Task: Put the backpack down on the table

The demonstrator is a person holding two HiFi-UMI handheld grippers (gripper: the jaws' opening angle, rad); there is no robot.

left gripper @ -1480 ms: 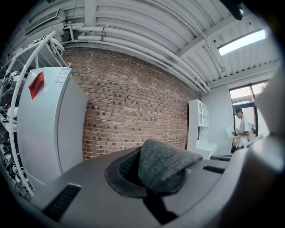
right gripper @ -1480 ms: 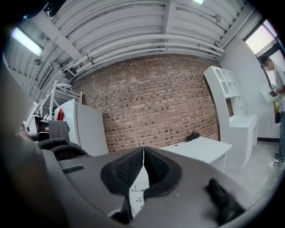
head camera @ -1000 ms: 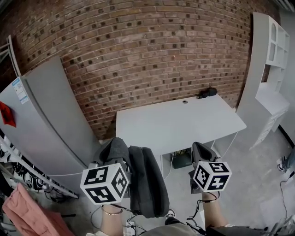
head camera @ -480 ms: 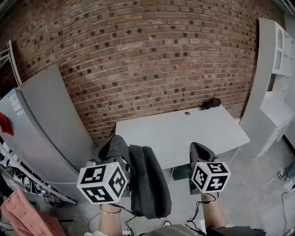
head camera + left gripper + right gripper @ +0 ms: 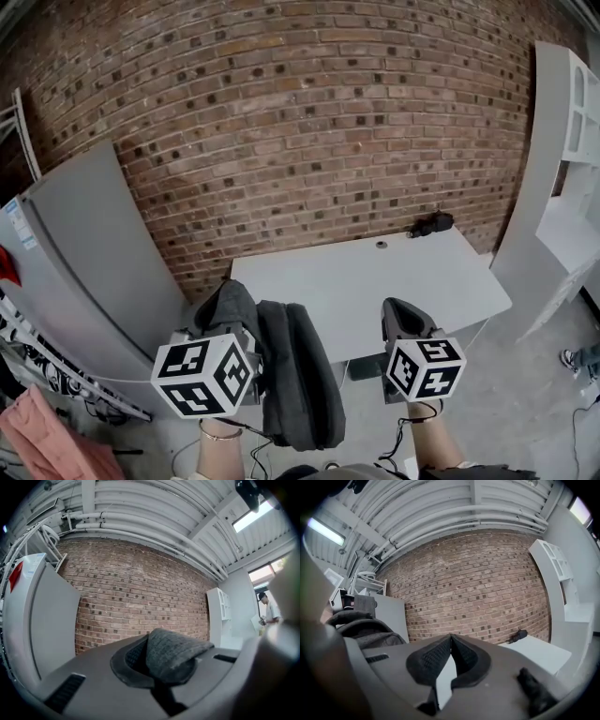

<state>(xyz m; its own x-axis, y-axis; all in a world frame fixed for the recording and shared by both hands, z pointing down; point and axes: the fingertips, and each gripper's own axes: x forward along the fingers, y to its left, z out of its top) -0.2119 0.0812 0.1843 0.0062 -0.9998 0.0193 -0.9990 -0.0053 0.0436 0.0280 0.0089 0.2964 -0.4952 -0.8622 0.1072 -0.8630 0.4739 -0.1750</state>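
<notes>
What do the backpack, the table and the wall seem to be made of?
The backpack looks like dark grey woven fabric, matte; the weave shows in the left gripper view. The table: probably laminate or painted board, smooth, pale grey. The wall: rough red-brown brick with mortar joints.

Dark obj at table's 1 o'clock corner: too small to ID; backpack's 9 o'clock side hidden behind L gripper; shelf unit cropped at 3 o'clock.

One backpack, one table, two grippers.
</notes>
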